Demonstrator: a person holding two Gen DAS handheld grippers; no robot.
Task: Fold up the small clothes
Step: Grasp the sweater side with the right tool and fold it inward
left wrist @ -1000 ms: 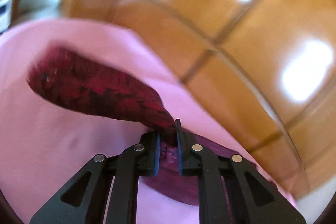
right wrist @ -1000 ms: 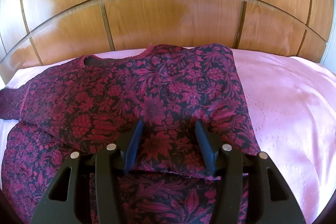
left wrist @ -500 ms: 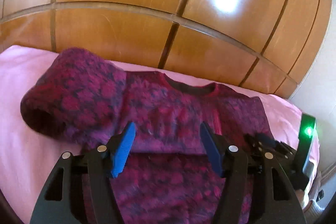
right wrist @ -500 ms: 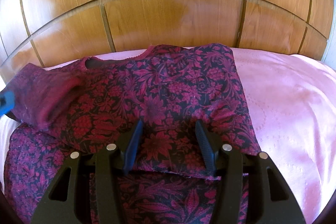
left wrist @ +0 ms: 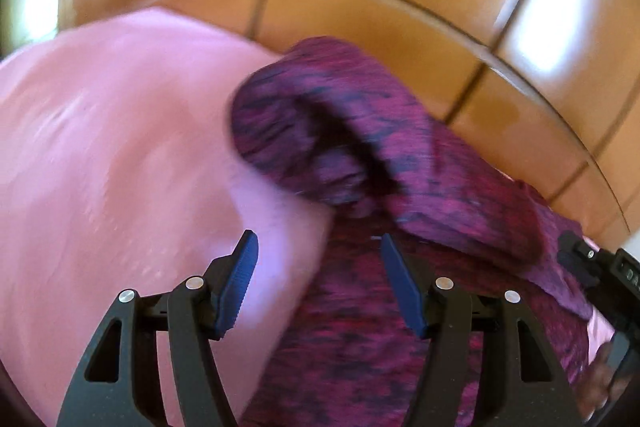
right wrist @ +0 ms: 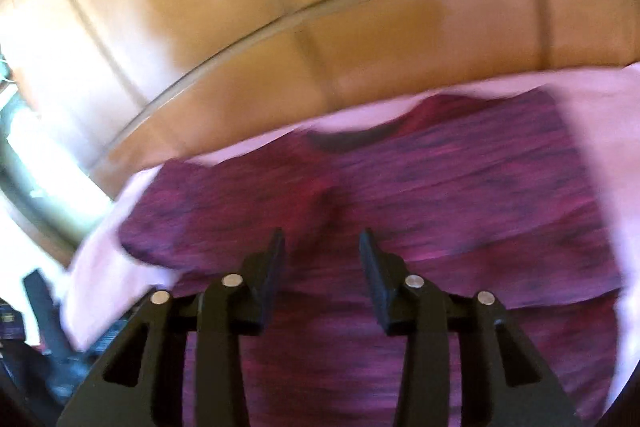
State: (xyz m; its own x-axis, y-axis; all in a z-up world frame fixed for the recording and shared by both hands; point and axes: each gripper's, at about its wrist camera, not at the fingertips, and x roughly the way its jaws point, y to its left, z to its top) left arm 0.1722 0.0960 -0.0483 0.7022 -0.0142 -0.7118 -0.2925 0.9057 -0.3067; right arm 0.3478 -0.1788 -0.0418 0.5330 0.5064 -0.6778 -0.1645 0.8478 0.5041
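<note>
A small dark red floral top (right wrist: 440,187) lies on a pink bedsheet (left wrist: 100,147), neckline toward the wooden headboard. Its left sleeve (left wrist: 332,131) lies folded over the body, cuff opening facing me in the left wrist view. My left gripper (left wrist: 316,259) is open and empty, just above the top's left edge. My right gripper (right wrist: 322,251) is open and empty over the top's lower body. Both views are motion-blurred. The right gripper's body shows at the right edge of the left wrist view (left wrist: 600,271).
A glossy wooden panelled headboard (right wrist: 320,27) stands right behind the bed. The sheet's left edge (right wrist: 92,267) drops off toward a dark floor area with clutter (right wrist: 36,307).
My left gripper let go of the sleeve, which now lies folded over the top, and swung left and back. My right gripper has just shifted, turning leftward over the top.
</note>
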